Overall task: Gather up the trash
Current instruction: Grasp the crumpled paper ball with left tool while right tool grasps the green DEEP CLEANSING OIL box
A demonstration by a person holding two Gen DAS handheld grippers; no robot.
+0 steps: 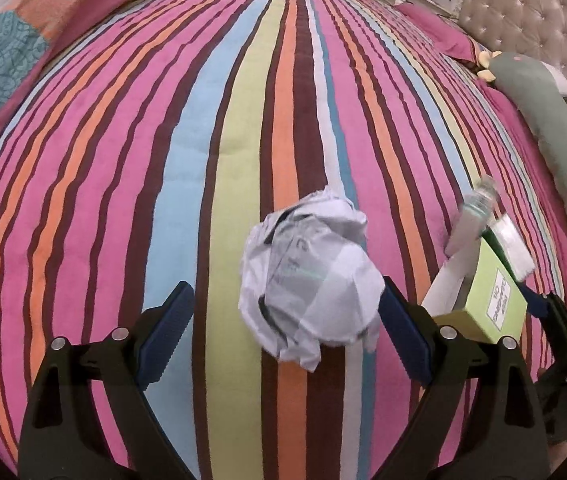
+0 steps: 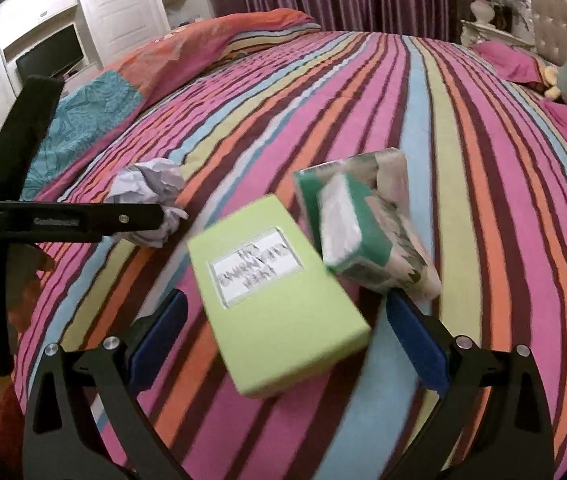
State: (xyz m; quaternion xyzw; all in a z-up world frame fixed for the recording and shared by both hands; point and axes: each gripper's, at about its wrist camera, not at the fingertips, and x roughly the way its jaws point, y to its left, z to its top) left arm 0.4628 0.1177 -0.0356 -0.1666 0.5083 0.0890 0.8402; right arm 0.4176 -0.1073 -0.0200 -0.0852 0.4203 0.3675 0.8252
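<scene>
Left wrist view puts the crumpled paper ball on the bed dead ahead between the spread jaws of my left gripper, nearer it than my right gripper, spread around the green box.

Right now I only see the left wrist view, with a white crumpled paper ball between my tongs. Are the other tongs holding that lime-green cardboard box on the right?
Observer: No. The right tongs are open; the lime-green cardboard box sits between their blue pads, touching neither.
Operator: What's the blurred thing past it?
Observer: A green-and-white plastic-wrapped tissue packet, by the box's far end.
Operator: What's off to my left?
Observer: A white wall unit holding a dark screen, beyond the striped bedspread.
</scene>
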